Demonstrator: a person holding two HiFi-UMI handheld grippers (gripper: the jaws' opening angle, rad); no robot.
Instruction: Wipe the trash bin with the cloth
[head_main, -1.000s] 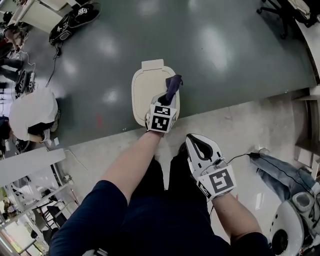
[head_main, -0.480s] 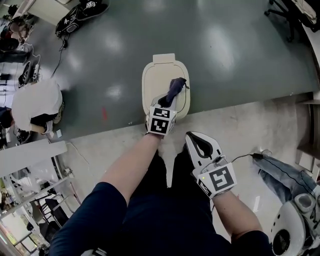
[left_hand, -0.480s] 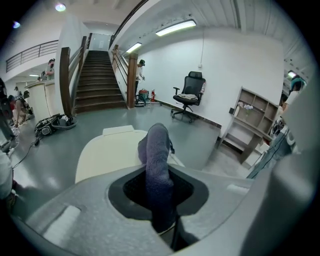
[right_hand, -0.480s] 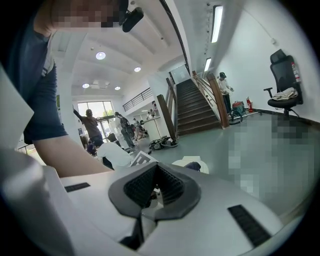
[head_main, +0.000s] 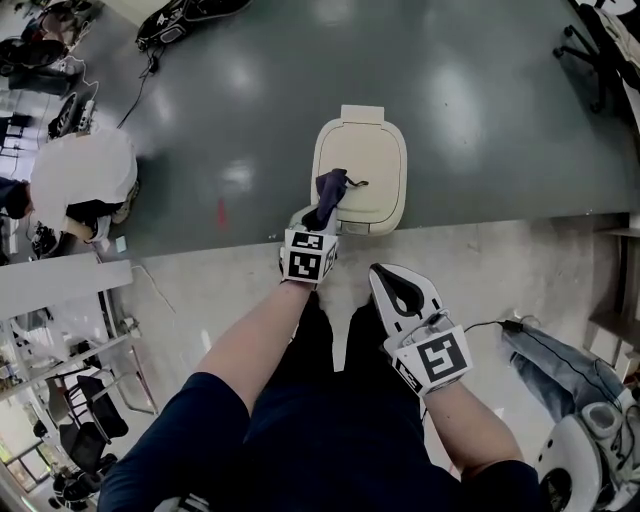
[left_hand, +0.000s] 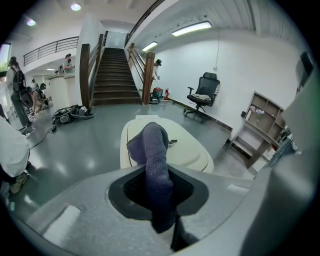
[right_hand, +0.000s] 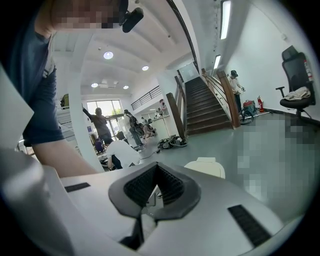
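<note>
A cream trash bin (head_main: 365, 165) with a closed lid stands on the dark floor in front of me. My left gripper (head_main: 318, 218) is shut on a dark purple cloth (head_main: 328, 192), which rests at the lid's near-left edge. In the left gripper view the cloth (left_hand: 152, 160) stands up between the jaws, with the bin lid (left_hand: 187, 150) just behind it. My right gripper (head_main: 398, 288) hangs shut and empty over the pale tiles, nearer to me and to the right of the bin. The right gripper view shows the bin (right_hand: 206, 167) past the closed jaws.
A person in white (head_main: 78, 182) crouches at the left. Bags (head_main: 190, 12) lie on the floor far left, and an office chair (head_main: 592, 40) stands at the top right. A cable and folded jeans (head_main: 560, 362) lie at the right. Stairs (left_hand: 111, 75) rise behind the bin.
The left gripper has drawn the cloth across the lid from its right side to its near-left edge. The head view has shifted, so the bin sits further right. The right gripper has stayed put.
</note>
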